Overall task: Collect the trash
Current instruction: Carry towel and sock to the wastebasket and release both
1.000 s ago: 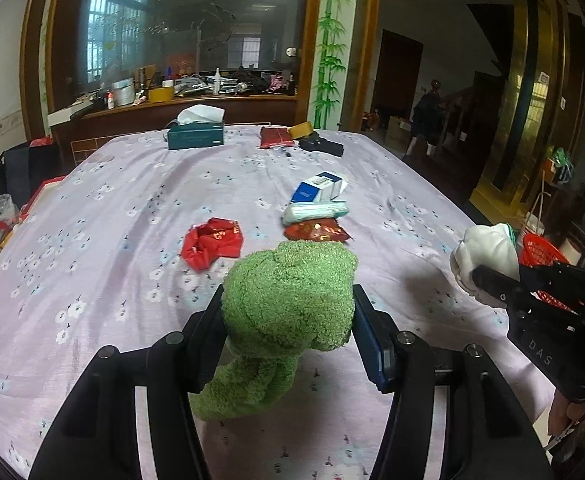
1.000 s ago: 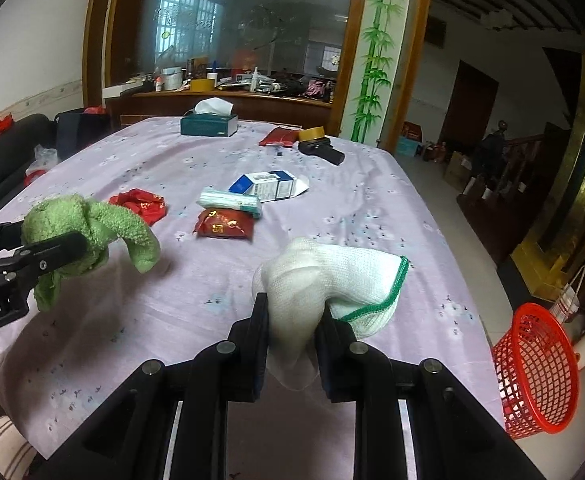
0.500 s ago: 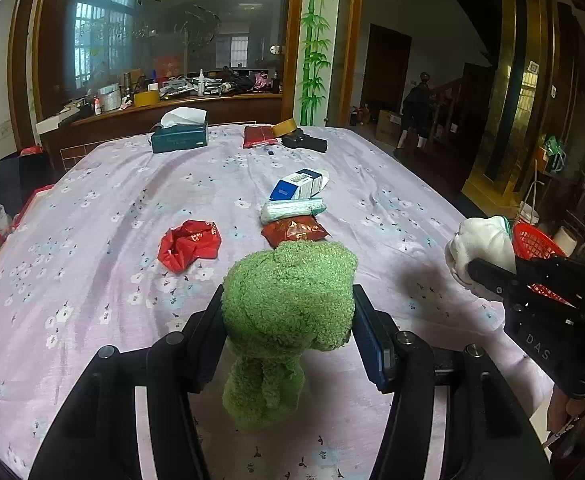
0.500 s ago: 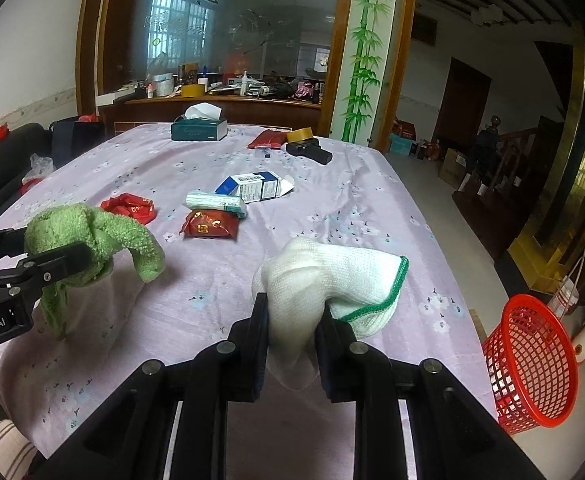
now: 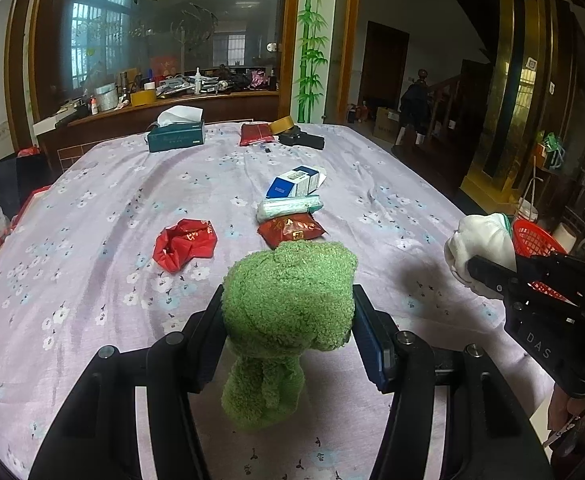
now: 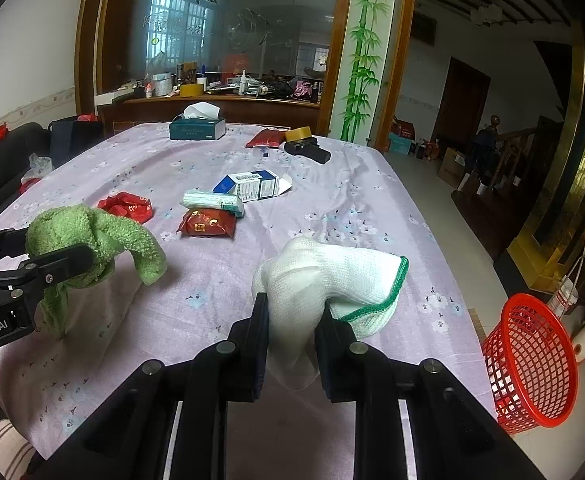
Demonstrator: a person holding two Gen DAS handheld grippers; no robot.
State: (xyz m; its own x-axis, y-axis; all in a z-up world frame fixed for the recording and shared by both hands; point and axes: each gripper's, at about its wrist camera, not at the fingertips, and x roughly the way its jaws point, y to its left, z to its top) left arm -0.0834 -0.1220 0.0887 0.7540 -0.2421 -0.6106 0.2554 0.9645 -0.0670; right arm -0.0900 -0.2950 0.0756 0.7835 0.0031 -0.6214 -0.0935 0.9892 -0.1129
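My left gripper [image 5: 288, 304] is shut on a fuzzy green cloth [image 5: 286, 304] and holds it above the near end of the purple floral tablecloth [image 5: 92, 200]. My right gripper [image 6: 294, 308] is shut on a white cloth with a green hem [image 6: 332, 276], raised above the table's near right side. Each gripper shows in the other's view: the green cloth [image 6: 88, 240] at left, the white cloth [image 5: 480, 244] at right. A red mesh basket [image 6: 528, 364] lies tipped on the floor beyond the table's right edge.
On the table lie a crumpled red wrapper [image 5: 184, 242], a red snack packet [image 5: 292, 230], a pale tissue pack [image 5: 290, 208], a blue-white carton [image 5: 296, 184], a teal tissue box [image 5: 176, 136], a red pouch [image 5: 254, 134], a tape roll [image 5: 282, 124] and a black object [image 5: 302, 140].
Both grippers have risen slightly and pulled back from the table with their cloths. The green cloth's hanging end has swung under the left gripper.
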